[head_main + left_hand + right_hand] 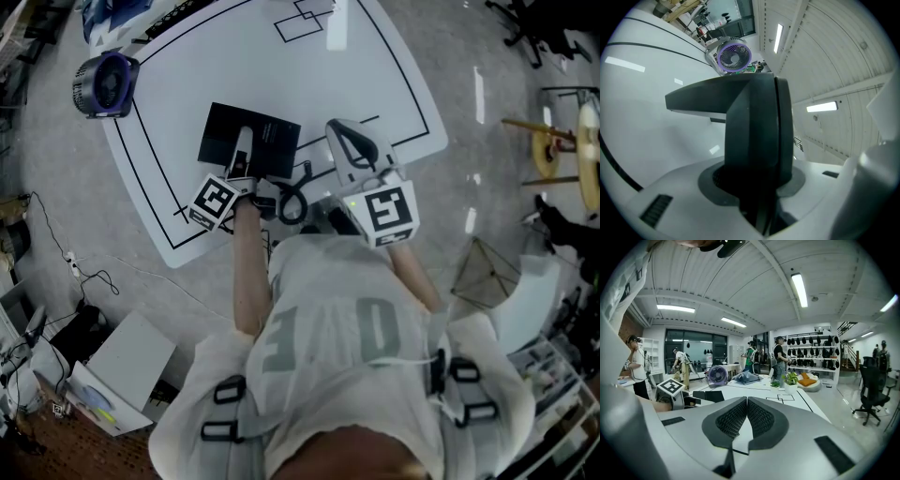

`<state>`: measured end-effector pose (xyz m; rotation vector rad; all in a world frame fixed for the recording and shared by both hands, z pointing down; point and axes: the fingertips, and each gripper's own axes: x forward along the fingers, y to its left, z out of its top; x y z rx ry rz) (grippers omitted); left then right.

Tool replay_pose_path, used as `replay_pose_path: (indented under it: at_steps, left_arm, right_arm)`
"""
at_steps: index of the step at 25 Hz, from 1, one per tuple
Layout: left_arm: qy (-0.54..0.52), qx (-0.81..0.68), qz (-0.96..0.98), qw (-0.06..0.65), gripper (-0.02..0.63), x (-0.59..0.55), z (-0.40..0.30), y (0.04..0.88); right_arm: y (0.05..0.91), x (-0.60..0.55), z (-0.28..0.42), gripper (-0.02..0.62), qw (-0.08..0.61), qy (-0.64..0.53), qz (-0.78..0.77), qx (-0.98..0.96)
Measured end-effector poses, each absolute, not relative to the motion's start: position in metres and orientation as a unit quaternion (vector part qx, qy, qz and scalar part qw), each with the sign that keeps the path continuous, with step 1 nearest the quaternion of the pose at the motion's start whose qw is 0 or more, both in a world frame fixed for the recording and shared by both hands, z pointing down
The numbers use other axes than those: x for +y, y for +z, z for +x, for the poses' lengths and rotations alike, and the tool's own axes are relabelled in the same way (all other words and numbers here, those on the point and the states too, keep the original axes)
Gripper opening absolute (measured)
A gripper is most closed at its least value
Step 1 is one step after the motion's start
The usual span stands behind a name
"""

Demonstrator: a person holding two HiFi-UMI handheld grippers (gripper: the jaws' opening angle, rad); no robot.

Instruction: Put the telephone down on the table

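Observation:
The black telephone [267,141] is a flat dark slab on the near left part of the white table [375,66]. My left gripper [245,141] reaches over it, rolled on its side, and is shut on the telephone [757,126], which fills the space between the jaws. I cannot tell whether the telephone rests on the table or hangs just above it. A black looped cord [292,202] lies between the two grippers. My right gripper [339,133] hovers to the right of the telephone. Its pads [733,418] meet at the tips, with nothing between them. The telephone [707,395] also shows low at the left there.
A purple-and-grey fan [105,84] stands at the table's far left corner [733,55]. Black lines mark the tabletop. Boxes [122,370] and cables lie on the floor at the left. People [780,359], shelves and an office chair [872,385] stand beyond the table.

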<state>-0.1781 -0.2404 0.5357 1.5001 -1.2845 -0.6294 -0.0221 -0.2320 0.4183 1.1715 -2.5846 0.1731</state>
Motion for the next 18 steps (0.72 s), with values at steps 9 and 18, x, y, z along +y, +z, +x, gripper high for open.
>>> replay_pose_path:
  at_steps: [9,18]
  left_arm:
    - [-0.265,-0.542,0.624,0.497,0.158,-0.2365,-0.1797,0.5384]
    - [-0.261,-0.559,0.610,0.498,0.164,-0.2370,-0.1833,0.5407]
  right_arm:
    - [0.4199,-0.2288,-0.0193,0.008,0.149,0.061,0.405,-0.900]
    - [0.4169,-0.2235,-0.0202,0.008,0.147,0.058,0.401,-0.902]
